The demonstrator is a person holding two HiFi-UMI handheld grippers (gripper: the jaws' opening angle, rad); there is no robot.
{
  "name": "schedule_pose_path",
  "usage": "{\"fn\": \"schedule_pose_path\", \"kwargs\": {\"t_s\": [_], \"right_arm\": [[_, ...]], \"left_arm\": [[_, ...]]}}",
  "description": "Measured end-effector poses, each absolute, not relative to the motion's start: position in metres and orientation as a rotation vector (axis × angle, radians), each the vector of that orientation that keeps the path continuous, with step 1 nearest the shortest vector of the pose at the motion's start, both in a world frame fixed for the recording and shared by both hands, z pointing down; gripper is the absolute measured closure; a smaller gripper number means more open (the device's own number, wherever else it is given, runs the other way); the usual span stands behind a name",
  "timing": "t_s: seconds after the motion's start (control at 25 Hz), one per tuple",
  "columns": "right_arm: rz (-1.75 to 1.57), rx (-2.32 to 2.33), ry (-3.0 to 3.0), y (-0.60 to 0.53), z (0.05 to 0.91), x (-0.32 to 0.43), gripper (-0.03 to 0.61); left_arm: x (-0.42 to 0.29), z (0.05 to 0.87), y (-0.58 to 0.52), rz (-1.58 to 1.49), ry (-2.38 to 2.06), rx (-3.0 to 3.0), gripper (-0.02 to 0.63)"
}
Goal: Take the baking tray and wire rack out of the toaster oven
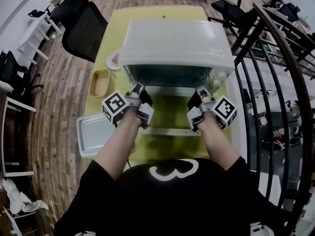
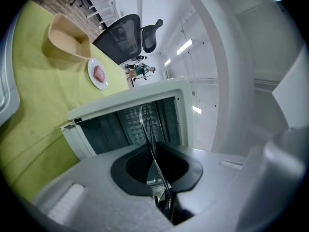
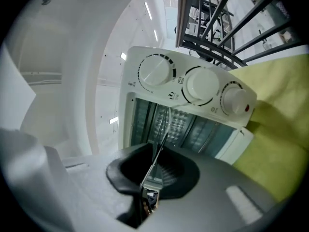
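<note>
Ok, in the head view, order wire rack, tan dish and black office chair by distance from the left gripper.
From the left gripper:
1. wire rack, pinched in its jaws at the toaster oven mouth.
2. tan dish, to its left on the table.
3. black office chair, off the table's far left side.

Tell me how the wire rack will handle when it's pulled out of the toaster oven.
Probably light and fairly stiff: the wire rack is thin, open metal wire. Likely slippery, since the left gripper and right gripper each pinch only a thin edge wire. It may tilt or snag if one side leads.
</note>
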State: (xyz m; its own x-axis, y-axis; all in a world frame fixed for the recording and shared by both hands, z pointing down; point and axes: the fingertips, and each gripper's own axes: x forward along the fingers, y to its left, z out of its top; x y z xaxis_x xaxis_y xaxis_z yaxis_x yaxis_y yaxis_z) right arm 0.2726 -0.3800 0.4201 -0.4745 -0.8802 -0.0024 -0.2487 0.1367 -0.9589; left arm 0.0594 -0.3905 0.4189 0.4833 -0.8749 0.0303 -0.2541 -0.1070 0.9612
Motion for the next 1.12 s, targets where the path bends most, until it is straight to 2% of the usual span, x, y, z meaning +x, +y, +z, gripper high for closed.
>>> {"fn": "schedule_pose_path", "kwargs": {"t_s": [0.24, 1.12], "right_arm": [[-1.349, -1.095, 1.813, -0.325, 0.426, 0.265, 0.545], [-1.266, -1.138, 1.792, -0.228, 0.420, 0.254, 0.549]], "left_arm": [[0.051, 0.424, -0.337, -0.689, -0.954, 1.647, 0.578], [0.045, 0.428, -0.246, -0.569, -0.871, 1.700, 0.580]]}}
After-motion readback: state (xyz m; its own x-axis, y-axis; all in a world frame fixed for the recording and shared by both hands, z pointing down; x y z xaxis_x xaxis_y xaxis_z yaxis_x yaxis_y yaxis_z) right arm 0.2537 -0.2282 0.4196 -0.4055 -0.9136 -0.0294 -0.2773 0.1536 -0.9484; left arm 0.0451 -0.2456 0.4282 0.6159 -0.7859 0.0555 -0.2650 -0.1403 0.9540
